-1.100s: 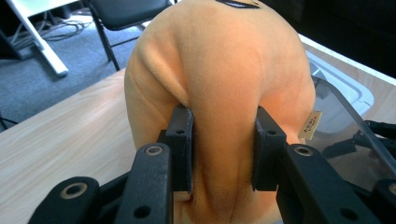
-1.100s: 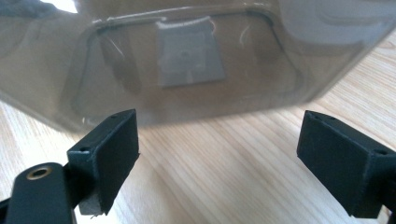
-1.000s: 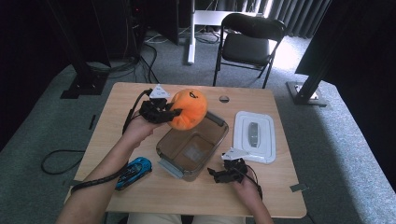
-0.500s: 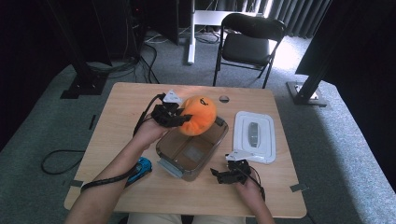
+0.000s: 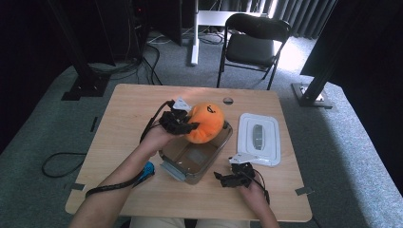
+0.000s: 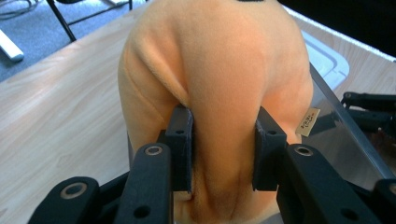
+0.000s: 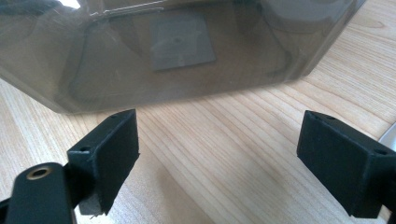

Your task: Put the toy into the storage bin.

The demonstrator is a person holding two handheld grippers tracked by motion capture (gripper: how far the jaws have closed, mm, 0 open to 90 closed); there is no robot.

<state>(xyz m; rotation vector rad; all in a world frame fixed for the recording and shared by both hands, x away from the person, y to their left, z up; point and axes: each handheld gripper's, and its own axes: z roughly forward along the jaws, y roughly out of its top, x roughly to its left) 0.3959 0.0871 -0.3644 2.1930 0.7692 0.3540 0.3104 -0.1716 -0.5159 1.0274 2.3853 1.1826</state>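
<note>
An orange plush toy (image 5: 205,122) with a small black face hangs over the far end of a clear plastic container (image 5: 192,159) in the middle of the table. My left gripper (image 5: 186,126) is shut on the plush toy (image 6: 219,79); its two black pads (image 6: 183,140) squeeze a fold of the fabric. A small paper tag (image 6: 307,122) dangles from the toy. My right gripper (image 5: 219,178) rests open on the table just in front of the container's (image 7: 182,46) near wall, nothing between its fingers (image 7: 109,149).
A white lid (image 5: 258,138) lies flat to the right of the container. A blue object (image 5: 148,168) sits near the left forearm. A small dark disc (image 5: 228,100) lies near the table's far edge. A folding chair (image 5: 254,38) stands beyond the table.
My left gripper has carried the plush toy rightward and toward me, from beyond the container's far left corner to over its far end. The right gripper has stayed put.
</note>
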